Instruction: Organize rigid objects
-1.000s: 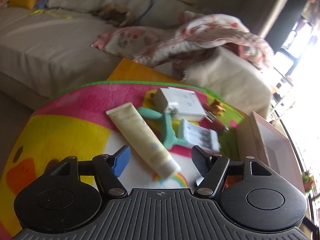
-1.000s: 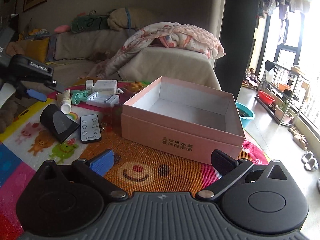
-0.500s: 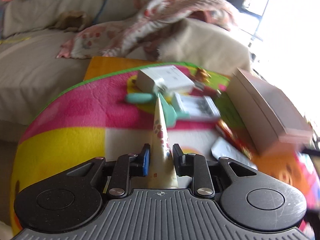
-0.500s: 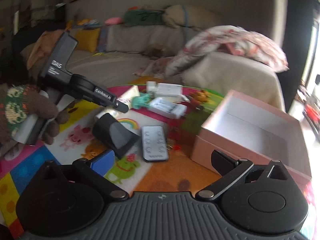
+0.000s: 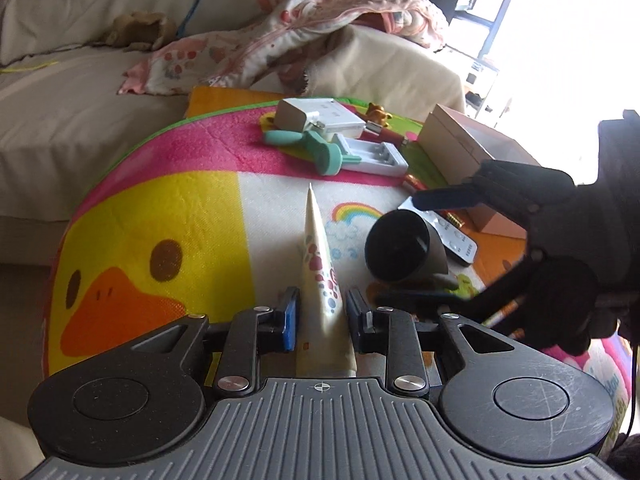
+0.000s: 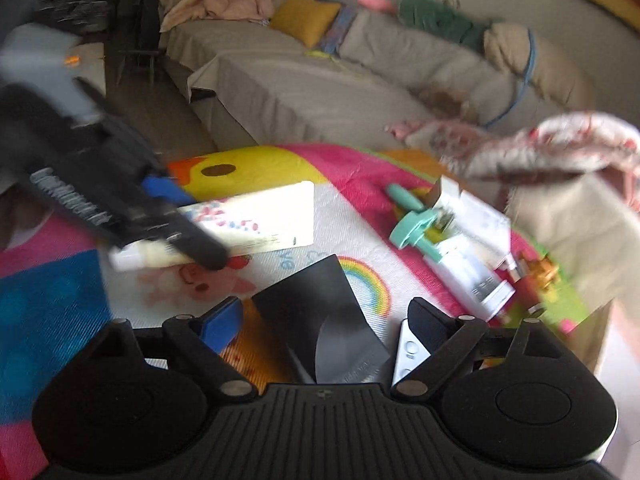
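Note:
My left gripper is shut on a cream tube with coloured dots and holds it edge-on above the play mat; the tube also shows in the right wrist view. My right gripper is open, its fingers on either side of a black cone-shaped object lying on the mat, also in the left wrist view. A white remote lies beside the cone. A teal tool, a white battery charger and a white box lie farther back.
A pink open box stands at the mat's right side. A sofa with a floral blanket runs behind the mat. A small red item and a toy bear lie near the box.
My left gripper closed on the tube and lifted it. My right gripper swung left and came down around the black cone, away from the pink box.

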{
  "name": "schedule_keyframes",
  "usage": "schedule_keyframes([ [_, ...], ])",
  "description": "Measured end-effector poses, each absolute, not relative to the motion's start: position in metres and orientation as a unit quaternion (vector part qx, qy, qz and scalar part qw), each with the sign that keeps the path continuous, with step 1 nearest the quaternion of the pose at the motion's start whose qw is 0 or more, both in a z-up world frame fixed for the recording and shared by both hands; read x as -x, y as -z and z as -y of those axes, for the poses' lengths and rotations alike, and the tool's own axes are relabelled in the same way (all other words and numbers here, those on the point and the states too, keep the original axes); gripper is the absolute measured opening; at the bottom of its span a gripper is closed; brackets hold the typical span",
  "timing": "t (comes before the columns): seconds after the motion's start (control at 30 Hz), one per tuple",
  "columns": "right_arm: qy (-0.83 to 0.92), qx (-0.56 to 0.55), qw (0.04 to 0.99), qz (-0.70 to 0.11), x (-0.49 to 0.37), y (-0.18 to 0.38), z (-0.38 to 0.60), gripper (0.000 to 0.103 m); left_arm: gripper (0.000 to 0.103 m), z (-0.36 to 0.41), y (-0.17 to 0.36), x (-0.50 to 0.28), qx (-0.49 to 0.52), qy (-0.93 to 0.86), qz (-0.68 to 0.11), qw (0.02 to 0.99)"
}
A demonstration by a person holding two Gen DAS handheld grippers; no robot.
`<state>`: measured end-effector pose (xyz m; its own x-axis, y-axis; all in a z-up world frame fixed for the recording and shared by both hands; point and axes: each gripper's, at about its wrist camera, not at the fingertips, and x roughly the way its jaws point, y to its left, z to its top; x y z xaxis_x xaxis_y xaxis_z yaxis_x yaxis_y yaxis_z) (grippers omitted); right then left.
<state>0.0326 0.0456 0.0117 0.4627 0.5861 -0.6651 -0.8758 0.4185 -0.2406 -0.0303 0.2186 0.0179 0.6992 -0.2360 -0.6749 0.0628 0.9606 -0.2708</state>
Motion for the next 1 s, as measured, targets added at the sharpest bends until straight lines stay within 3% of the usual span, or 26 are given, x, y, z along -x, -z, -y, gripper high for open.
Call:
schedule_keyframes([
  [0.37, -0.411, 0.116, 0.844, -0.325, -0.056, -0.032, 0.024, 0.085, 0.035, -0.192, -0.016, 0.026, 0.108, 0.116, -0.37, 0.915],
  [0.43, -0.378, 0.096, 0.859, -0.332, -0.061, -0.031, 0.038, 0.079, 0.035, -0.188, -0.018, 0.026, 0.109, 0.123, -0.364, 0.917],
  [0.5, -0.353, 0.101, 0.865, -0.343, -0.064, -0.025, 0.042, 0.055, 0.035, -0.185, -0.022, 0.027, 0.103, 0.124, -0.355, 0.921],
  [0.53, -0.351, 0.1, 0.861, -0.356, -0.067, -0.022, 0.042, 0.053, 0.035, -0.183, -0.024, 0.028, 0.099, 0.124, -0.348, 0.924],
  [0.7, -0.331, 0.109, 0.866, -0.359, -0.071, -0.008, 0.033, 0.052, 0.035, -0.183, -0.035, 0.036, 0.099, 0.126, -0.326, 0.932],
  [0.8, -0.33, 0.117, 0.865, -0.359, -0.067, -0.009, 0.031, 0.039, 0.035, -0.18, -0.041, 0.039, 0.103, 0.134, -0.323, 0.931],
  [1.0, -0.321, 0.12, 0.868, -0.36, -0.045, -0.012, 0.059, 0.039, 0.035, -0.153, -0.04, 0.023, 0.104, 0.165, -0.328, 0.924],
])
